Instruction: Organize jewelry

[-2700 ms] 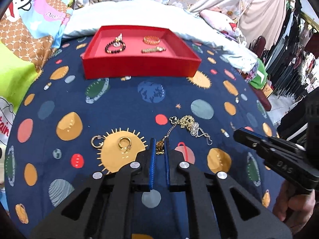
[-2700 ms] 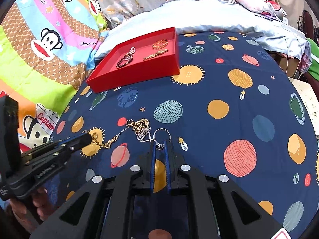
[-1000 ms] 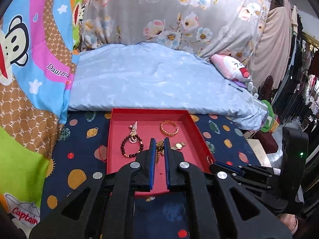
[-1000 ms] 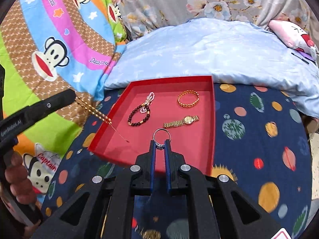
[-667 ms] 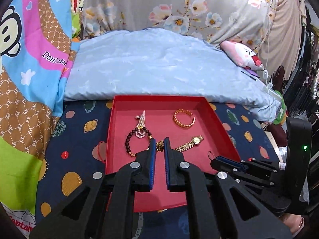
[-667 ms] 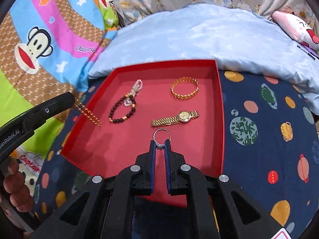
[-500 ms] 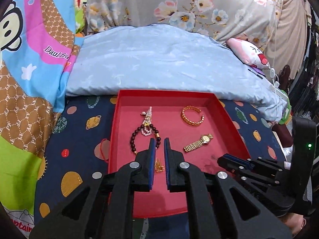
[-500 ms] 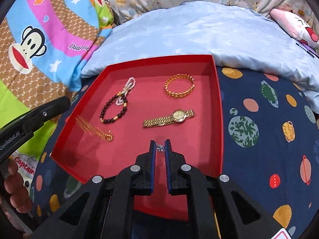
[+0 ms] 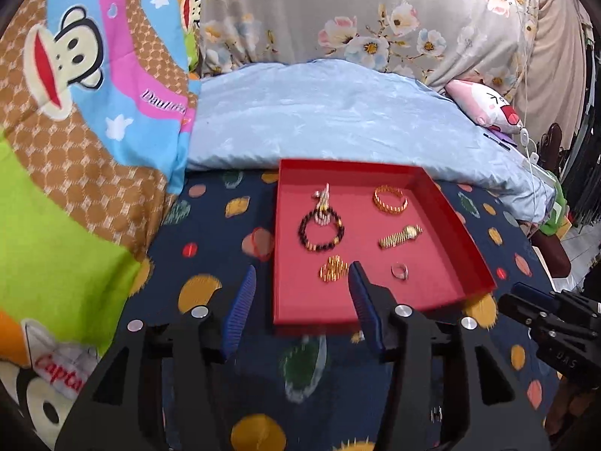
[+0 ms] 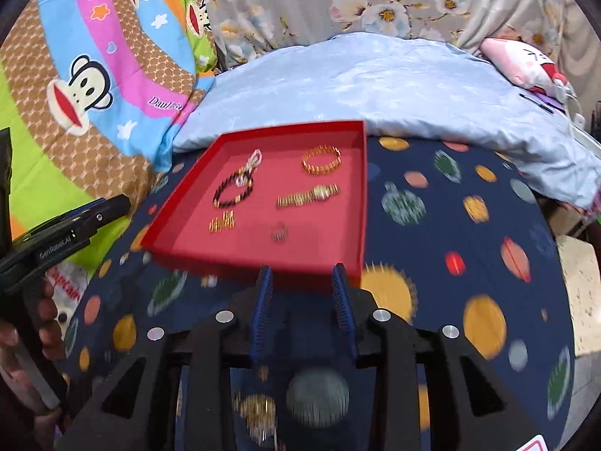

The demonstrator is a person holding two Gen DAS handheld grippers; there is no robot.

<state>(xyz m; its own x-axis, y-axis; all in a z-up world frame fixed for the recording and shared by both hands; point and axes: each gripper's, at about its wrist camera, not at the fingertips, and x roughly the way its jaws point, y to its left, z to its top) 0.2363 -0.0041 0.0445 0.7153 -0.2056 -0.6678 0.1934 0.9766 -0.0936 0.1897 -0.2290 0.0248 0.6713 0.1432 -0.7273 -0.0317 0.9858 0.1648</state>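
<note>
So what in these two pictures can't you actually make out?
- Silver ring in the red tray: smeared by motion blur in the right wrist view; any stone or setting is unreadable.
- Gold chain: a small heap in the left wrist view, links and clasp too small.
- Watch: dial too small to read.
- Bedspread near the fingers: blurred, so any jewelry left there can't be identified.

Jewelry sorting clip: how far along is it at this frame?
Done: the red tray holds six pieces: beaded bracelet, pearl piece, gold bangle, gold watch, bunched gold chain and silver ring.
In hand: nothing; left tongs and right tongs are opening, empty.
Left: some jewelry shows blurred on the bedspread near the right tongs.
</note>
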